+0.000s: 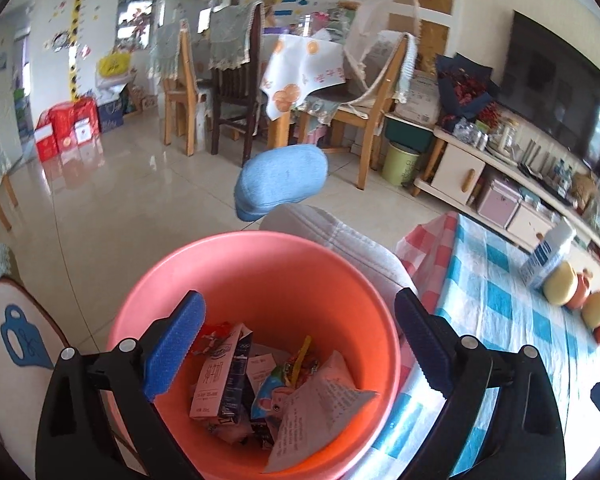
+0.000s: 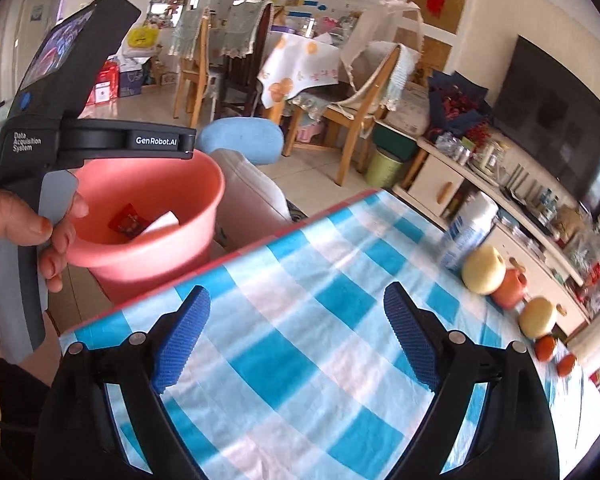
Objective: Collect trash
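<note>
A pink bucket (image 1: 260,280) stands beside the table's left edge and holds several pieces of trash: a milk carton (image 1: 220,376), wrappers (image 1: 296,368) and a printed paper (image 1: 320,408). My left gripper (image 1: 300,344) is open and empty, hovering right above the bucket's mouth. The bucket also shows in the right wrist view (image 2: 148,216), with the left gripper's body above it. My right gripper (image 2: 296,336) is open and empty over the blue-and-white checked tablecloth (image 2: 300,360).
A white-blue carton (image 2: 466,232), two pale apples (image 2: 484,268), an orange pot (image 2: 510,286) and small red fruits (image 2: 546,348) line the table's right side. A white seat with a blue cushion (image 1: 280,180) stands behind the bucket. Chairs, a dining table and a TV cabinet lie beyond.
</note>
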{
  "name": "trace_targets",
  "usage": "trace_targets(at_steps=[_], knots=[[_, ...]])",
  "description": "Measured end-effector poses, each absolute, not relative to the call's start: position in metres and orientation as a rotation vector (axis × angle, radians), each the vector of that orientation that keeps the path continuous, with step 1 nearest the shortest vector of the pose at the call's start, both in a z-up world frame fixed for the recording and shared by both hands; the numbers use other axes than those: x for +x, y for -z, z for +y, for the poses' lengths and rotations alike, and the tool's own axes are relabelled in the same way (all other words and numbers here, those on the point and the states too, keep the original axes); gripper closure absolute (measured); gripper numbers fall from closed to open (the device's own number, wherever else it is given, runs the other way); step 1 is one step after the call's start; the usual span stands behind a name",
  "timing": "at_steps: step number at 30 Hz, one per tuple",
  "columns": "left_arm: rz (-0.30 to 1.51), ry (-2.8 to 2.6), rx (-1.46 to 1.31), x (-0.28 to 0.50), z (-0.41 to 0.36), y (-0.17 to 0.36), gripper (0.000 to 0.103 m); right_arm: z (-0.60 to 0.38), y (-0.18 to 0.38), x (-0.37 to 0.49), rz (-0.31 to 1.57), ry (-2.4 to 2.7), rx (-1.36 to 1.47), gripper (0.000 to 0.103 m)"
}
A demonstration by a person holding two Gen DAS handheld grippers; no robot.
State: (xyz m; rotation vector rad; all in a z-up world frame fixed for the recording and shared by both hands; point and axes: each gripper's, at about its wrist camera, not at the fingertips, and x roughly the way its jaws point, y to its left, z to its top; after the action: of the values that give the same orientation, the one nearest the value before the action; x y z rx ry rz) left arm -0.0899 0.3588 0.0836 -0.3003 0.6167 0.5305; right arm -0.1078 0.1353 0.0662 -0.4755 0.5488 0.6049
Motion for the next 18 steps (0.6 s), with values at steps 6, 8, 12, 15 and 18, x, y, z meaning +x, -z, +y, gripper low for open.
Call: trace_targets(at_steps=[6, 8, 12, 15, 18], knots=[[0.619, -0.449, -0.189, -0.079, 0.312, -0.091, 0.008, 0.083, -0.065, -0.109, 0.592, -0.533, -0.39, 0.014], [0.613, -0.419, -0.156, -0.077, 0.295, -0.093, 0.008, 0.066, -0.066, -0.109, 0.602, -0.506, -0.355, 0.014], [0.603, -0.36, -0.094, -0.074, 0.261, -0.096, 0.008, 0.035, -0.068, -0.11, 0.606, -0.458, -0.297, 0.014], [0.598, -0.313, -0.06, -0.074, 0.236, -0.097, 0.008, 0.015, -0.066, -0.114, 0.606, -0.423, -0.265, 0.01], [0.593, -0.28, -0.031, -0.073, 0.214, -0.099, 0.008, -0.003, -0.065, -0.116, 0.613, -0.395, -0.24, 0.01]])
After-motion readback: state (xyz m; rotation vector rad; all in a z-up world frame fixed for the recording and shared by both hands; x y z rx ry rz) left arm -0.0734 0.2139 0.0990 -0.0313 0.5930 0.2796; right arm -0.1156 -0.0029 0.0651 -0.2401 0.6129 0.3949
